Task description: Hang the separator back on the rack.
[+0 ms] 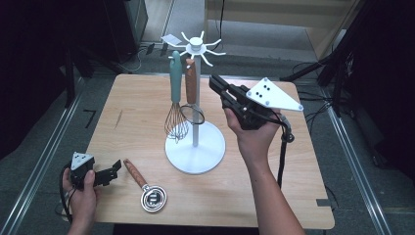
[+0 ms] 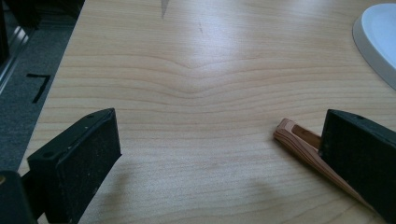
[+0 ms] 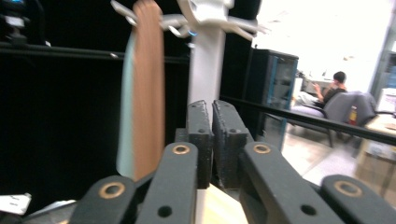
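A white hook stand [image 1: 195, 147] rises from the middle of the wooden table [image 1: 137, 98]. From its hooks hang a whisk with a teal handle [image 1: 175, 78] and a brown-handled utensil [image 1: 191, 81]. My right gripper [image 1: 215, 83] is held in the air just right of the stand, pointing at its pole [image 3: 205, 60], shut with nothing between its jaws [image 3: 212, 109]; the brown handle [image 3: 148, 84] hangs to their left. My left gripper [image 1: 115, 172] rests low at the table's front left, open [image 2: 219, 126]. A wooden-handled metal strainer [image 1: 153, 199] lies beside it, its handle end [image 2: 299, 142] against the right jaw's inner side.
The stand's round base [image 2: 378, 37] lies far right in the left gripper view. Dark floor and rails surround the table; cables and stands lie beyond its far edge. A person sits in the lit room seen far off in the right gripper view.
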The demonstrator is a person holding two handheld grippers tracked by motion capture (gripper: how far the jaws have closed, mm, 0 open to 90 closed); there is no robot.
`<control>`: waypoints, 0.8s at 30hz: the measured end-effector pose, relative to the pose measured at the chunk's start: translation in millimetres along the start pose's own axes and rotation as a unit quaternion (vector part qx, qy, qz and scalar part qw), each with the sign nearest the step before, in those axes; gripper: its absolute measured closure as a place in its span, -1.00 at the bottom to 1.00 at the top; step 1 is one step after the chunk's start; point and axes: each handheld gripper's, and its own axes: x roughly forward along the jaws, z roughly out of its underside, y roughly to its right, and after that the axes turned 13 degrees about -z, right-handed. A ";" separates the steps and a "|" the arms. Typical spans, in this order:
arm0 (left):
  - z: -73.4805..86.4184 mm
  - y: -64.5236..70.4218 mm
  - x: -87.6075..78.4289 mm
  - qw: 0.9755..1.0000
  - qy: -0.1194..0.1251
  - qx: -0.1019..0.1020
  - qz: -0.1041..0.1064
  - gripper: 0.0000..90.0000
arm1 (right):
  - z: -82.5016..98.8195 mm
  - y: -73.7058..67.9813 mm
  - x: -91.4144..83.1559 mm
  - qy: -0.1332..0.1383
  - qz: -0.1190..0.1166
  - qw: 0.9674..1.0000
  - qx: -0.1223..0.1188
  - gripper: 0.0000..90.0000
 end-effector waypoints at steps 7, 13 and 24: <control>0.9 3.4 -2.0 1.000 0.001 0.018 0.015 -1.00 | 21.7 7.7 -21.4 -0.008 0.039 0.999 0.011 0.60; 1.5 4.2 -2.0 1.000 -0.002 0.019 0.002 -0.99 | 42.7 13.3 -41.6 -0.019 0.085 0.996 0.016 0.28; 2.8 8.2 -5.8 0.999 0.016 0.030 -0.029 -0.17 | 90.8 20.4 -69.3 -0.071 0.141 0.987 0.030 -0.20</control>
